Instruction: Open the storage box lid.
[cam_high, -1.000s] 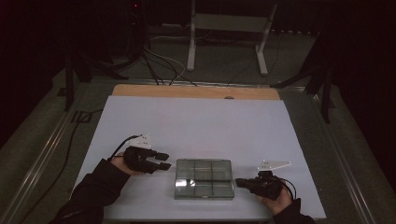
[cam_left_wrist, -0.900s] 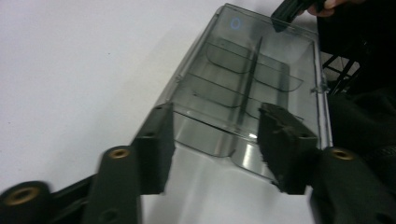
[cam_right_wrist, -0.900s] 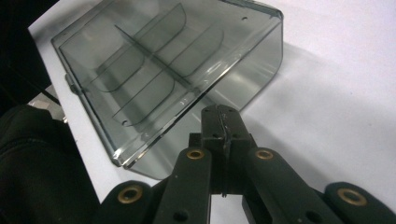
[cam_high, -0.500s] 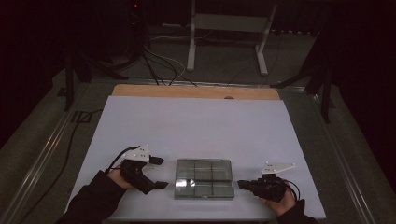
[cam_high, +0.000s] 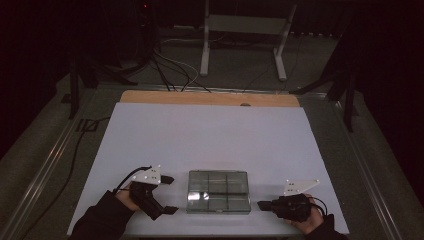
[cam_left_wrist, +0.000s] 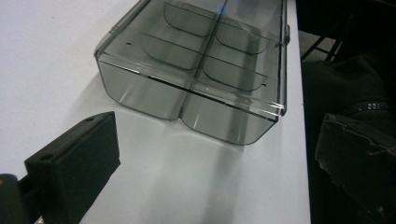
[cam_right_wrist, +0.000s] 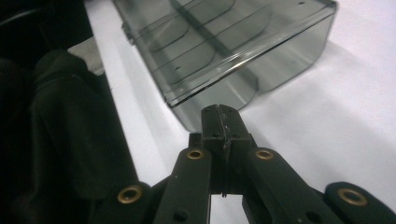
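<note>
1. While both hands rest near the front edge of the white table top (cam_high: 210, 135), the smoky clear compartment box (cam_high: 218, 191) lies between them, close to that edge, lid down and flat on the surface.

2. In the high view, the box's long axis runs across the table, from one hand toward the other, so each short end faces a gripper.

3. Left gripper (cam_high: 170, 195): its jaws have just been opening and now stand wide apart with nothing between them. They point at the box's left end, one jaw toward the far corner and one toward the near corner. In the left gripper view the box (cam_left_wrist: 196, 70) sits just ahead of the spread jaws, apart from them.

4. Right gripper (cam_high: 263, 204): its jaws are pressed together on nothing. The tip points at the box's right end near the front corner. In the right gripper view the closed tip (cam_right_wrist: 220, 122) sits just short of the box wall (cam_right_wrist: 233, 51); whether it touches I cannot tell.

5. Judged from the high view, both grippers are about equally near the box, the right tip perhaps a shade closer.

6. My reading is that the left gripper is set to straddle the short end, and it needs to travel along the box's long axis to close on it.
</note>
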